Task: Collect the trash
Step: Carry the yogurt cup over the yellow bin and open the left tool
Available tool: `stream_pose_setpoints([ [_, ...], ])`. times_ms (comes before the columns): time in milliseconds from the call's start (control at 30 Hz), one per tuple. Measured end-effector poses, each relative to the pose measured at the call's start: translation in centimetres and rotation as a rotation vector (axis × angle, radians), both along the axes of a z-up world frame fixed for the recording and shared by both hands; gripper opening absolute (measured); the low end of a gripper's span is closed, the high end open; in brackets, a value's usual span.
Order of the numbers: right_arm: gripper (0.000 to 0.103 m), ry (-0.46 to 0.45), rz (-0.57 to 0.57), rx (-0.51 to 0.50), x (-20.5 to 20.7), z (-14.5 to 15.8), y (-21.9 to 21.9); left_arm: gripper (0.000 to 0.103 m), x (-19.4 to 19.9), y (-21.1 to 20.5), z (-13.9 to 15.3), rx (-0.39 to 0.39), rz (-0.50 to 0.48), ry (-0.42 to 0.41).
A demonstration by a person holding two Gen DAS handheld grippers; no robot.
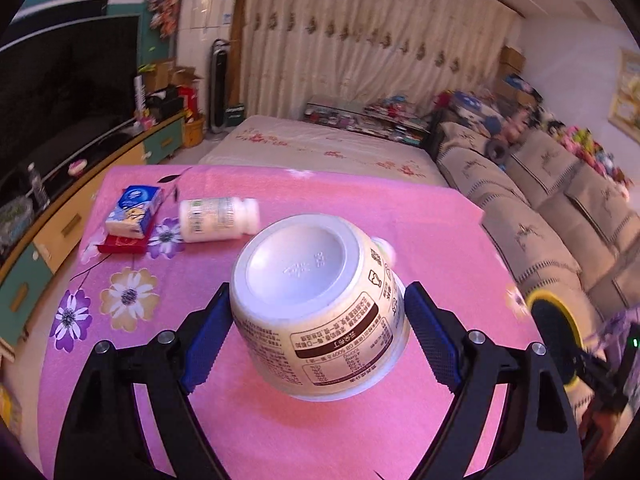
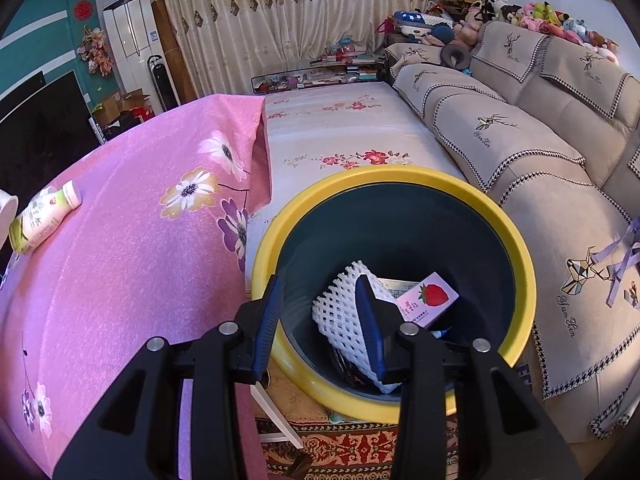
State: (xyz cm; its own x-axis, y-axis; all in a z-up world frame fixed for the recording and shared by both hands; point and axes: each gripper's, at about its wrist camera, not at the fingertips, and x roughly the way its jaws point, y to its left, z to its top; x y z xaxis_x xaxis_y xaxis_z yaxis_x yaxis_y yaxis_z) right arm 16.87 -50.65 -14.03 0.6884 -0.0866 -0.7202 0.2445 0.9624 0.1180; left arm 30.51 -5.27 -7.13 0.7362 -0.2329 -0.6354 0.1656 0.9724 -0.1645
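One upturned pudding cup (image 1: 320, 308) between left hand-held gripper (image 1: 320, 332) pads

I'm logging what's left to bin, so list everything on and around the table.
Cup: one, cream, upside down between the left claw's pads.
Bottle: one, white, lying on the table.
Tissue pack: one, blue and white, on a red box.
Table: one, pink flowered cloth.
Bin: one, yellow rim, dark inside, beside the table.
Foam net: one, white, in the bin.
Carton: one, strawberry print, in the bin.
Sofa: one, beige.
Left claw: around the cup.
Right claw: open over the bin, holding nothing.
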Motion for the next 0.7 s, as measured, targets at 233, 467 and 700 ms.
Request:
stream_pose_setpoints([
  [233,0.036,-0.028,-0.036,0.011,-2.9,0.4,-1.4,0.084,-4.3,-6.9,1.4,0.009,-0.167,-0.016],
  [467,0.036,-0.047,-0.094,0.012,-5.9,0.6,-3.4,0.084,-5.9,-14.5,-0.1,0.012,-0.298,0.022],
  [700,0.036,-0.059,-0.172,0.020,-8.3,0.4,-6.1,0.084,-7.5,-23.7,-0.8,0.067,-0.474,0.035],
])
